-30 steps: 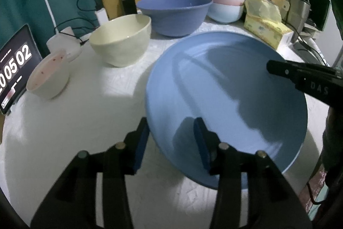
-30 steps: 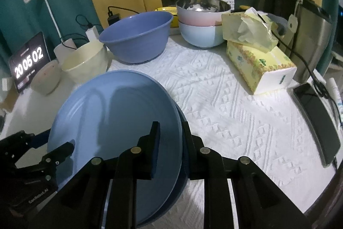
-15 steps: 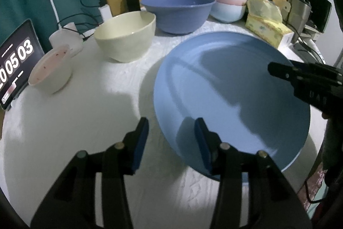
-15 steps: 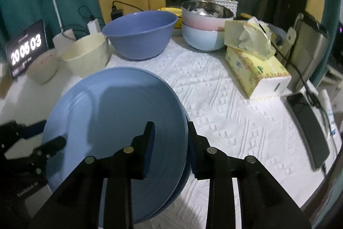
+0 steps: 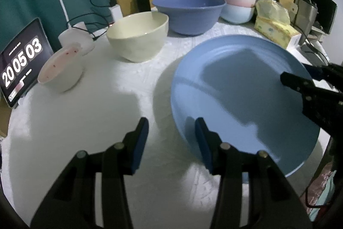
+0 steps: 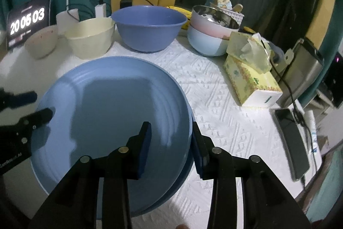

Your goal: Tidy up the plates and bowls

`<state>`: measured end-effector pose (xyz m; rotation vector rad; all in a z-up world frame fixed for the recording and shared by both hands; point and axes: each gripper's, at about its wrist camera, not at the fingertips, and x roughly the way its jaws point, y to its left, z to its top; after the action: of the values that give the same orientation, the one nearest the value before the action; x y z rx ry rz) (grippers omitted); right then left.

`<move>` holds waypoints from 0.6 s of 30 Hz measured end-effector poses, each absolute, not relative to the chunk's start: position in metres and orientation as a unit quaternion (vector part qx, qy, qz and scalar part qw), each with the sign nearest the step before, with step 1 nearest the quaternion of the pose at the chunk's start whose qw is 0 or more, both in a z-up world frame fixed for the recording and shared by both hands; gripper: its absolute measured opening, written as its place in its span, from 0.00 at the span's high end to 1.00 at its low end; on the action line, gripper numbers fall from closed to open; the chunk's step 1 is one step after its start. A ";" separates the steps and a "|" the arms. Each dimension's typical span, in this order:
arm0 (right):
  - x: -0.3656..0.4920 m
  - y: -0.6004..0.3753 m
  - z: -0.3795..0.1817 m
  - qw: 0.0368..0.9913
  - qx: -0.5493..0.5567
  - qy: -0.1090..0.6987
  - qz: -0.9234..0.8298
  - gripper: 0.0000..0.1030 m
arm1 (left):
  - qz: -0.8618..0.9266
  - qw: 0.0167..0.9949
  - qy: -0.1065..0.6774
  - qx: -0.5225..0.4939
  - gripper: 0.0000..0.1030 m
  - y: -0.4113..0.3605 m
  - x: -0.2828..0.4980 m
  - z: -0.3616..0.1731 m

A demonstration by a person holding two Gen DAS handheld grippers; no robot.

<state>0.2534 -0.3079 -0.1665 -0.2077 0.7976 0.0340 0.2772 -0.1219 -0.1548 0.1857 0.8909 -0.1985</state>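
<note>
Two stacked light blue plates (image 6: 111, 108) lie on the white tablecloth, also in the left wrist view (image 5: 246, 96). My right gripper (image 6: 170, 143) is open, its jaws astride the plates' right rim without pinching it. My left gripper (image 5: 171, 136) is open and empty, just off the plates' left rim. Behind stand a big blue bowl (image 5: 188, 12), a cream bowl (image 5: 139, 35), a small speckled bowl (image 5: 60, 70), and a stack of a steel-lined pink bowl on a pale blue bowl (image 6: 210, 35).
A tissue box (image 6: 250, 76) and a phone (image 6: 293, 143) lie right of the plates. A clock tablet (image 5: 21, 59), a lamp, chargers and cables stand at the back left. A metal appliance (image 6: 300, 70) stands far right.
My right gripper opened and released the plate rim. My left gripper drew back left off the plates' edge and opened wider. The top plate has settled onto the lower one.
</note>
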 end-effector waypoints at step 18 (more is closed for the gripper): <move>0.255 -0.335 -0.173 0.914 0.013 0.402 0.042 0.26 | -0.112 0.895 0.430 0.041 0.53 -0.118 0.280 -0.148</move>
<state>0.2553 -0.3353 -0.1729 0.0260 0.8285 0.0868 0.2802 -0.1182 -0.1477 0.0840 0.8925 -0.2316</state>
